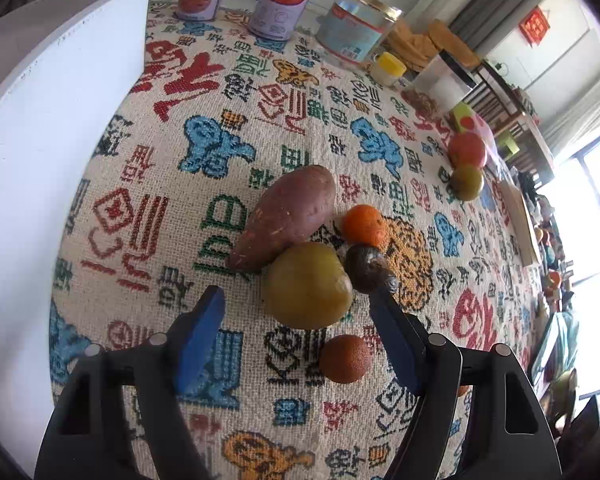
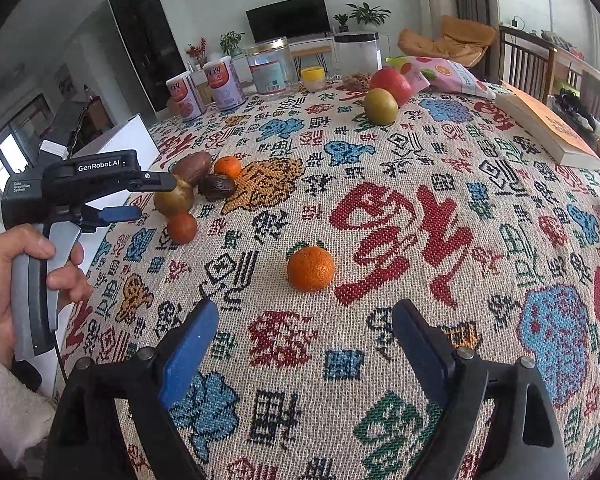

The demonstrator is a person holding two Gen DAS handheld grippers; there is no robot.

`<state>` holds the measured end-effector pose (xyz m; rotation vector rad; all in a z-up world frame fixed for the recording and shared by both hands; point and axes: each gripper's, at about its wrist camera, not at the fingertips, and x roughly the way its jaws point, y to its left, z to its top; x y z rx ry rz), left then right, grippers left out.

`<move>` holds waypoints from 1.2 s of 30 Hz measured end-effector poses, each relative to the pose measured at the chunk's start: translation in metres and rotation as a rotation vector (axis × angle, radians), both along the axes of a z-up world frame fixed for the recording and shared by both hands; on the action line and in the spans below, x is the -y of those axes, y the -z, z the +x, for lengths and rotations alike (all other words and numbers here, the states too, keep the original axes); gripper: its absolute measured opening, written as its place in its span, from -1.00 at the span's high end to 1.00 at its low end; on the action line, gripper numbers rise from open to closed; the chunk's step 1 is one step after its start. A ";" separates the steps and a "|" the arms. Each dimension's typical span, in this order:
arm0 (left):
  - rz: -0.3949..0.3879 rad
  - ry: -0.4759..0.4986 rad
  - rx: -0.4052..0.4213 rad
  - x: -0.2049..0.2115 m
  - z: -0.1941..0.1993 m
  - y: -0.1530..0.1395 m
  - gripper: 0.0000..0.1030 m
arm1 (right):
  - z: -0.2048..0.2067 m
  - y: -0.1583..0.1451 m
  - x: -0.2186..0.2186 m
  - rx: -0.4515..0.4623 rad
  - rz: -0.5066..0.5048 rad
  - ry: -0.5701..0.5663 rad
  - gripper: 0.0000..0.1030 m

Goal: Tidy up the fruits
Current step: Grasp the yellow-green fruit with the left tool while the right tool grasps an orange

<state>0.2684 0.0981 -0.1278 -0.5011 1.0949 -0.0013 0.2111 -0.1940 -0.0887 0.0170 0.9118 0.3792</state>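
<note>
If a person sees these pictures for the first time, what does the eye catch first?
Probably the bright patterned tablecloth covering the whole table. Next, the fruit cluster beside the sweet potato, with the left gripper open around a green fruit. A lone orange lies ahead of the open right gripper.

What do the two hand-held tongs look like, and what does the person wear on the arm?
Both tongs have black frames with blue pads on the fingers and round silver bolts. The left tongs, seen from the right-hand camera, carry a black block with white lettering "GenRobot.AI", a grey handle and a thin black cable below it. The hand comes out of a cream fleecy sleeve.
</note>
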 end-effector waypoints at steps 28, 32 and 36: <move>0.033 0.015 0.036 -0.002 -0.056 -0.009 0.02 | 0.035 0.022 -0.024 -0.111 -0.047 0.000 0.42; 0.029 0.095 0.133 0.013 -0.102 -0.043 0.02 | 0.014 -0.006 -0.020 -0.116 0.055 -0.007 0.42; 0.028 0.238 0.192 0.030 -0.169 -0.077 0.02 | -0.019 -0.033 -0.031 -0.126 0.092 -0.079 0.42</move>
